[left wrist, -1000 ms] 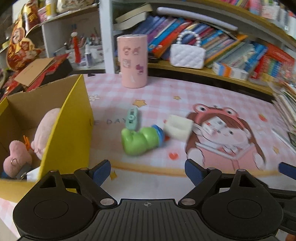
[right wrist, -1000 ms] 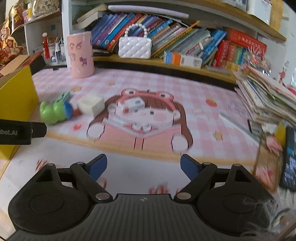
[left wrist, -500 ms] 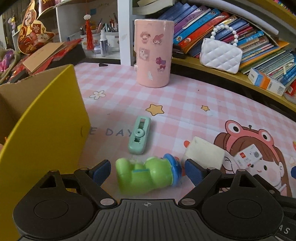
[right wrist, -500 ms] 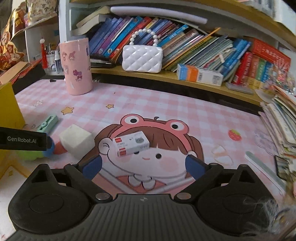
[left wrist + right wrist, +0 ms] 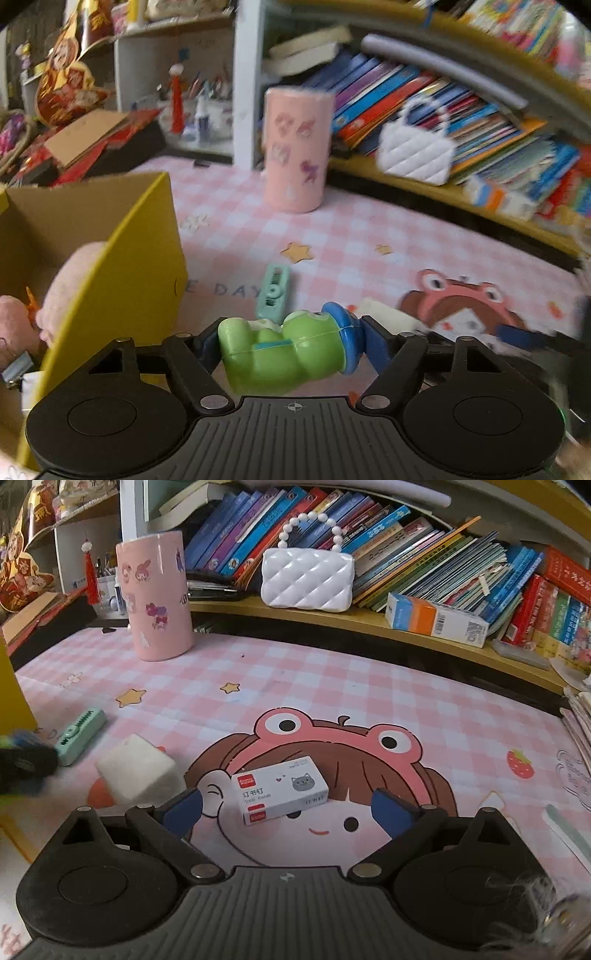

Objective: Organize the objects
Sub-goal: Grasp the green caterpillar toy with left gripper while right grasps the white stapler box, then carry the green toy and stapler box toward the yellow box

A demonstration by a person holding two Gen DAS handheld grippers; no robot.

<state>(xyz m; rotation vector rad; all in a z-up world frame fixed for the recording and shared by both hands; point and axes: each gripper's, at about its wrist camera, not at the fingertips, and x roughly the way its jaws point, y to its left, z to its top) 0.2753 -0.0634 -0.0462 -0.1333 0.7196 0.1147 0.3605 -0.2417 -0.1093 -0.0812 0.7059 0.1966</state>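
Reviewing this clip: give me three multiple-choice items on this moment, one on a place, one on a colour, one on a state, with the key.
1. Where does the small white staple box lie?
A. inside the yellow box
B. on the cartoon girl's face printed on the mat, between the right gripper's fingers
C. on the bookshelf

2. What colour is the tall cup with stickers?
A. pink
B. green
C. blue

3. What is between the left gripper's fingers?
A. nothing
B. the mint correction tape
C. the green toy with a blue cap

Key: 1 B, the right wrist view shows the box on the printed face with a blue pad on each side, clear of it as the jaws close. 2 A, it is pink in both views. 3 C, the green toy fills the gap, a pad at each end, with the jaws closing.
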